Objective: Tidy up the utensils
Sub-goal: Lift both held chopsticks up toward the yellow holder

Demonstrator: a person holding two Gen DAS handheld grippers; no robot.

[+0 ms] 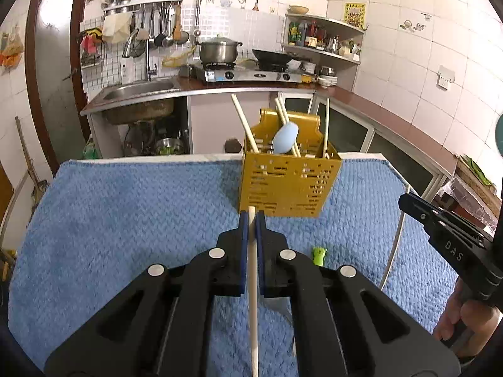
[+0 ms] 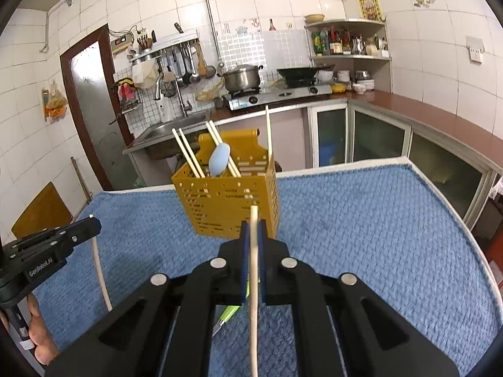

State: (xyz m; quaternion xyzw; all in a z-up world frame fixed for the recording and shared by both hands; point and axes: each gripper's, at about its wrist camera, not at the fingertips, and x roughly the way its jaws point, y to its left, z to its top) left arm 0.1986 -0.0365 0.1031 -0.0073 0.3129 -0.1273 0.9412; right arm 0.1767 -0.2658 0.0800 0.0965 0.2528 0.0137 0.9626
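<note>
Chopstick (image 1: 253, 282) | L gripper (image 1: 251, 216) clamped, tilted down | R gripper (image 2: 254, 226) likewise

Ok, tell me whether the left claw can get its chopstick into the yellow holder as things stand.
Probably yes: the left claw grips its chopstick, the yellow holder stands straight ahead, top open, nothing between.

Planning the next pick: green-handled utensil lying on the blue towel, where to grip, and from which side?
Probably take the green handle from above, jaws across its width: it lies flat on the blue towel, metal end toward the person. The right gripper, above it, is shut on a chopstick; free that first.
</note>
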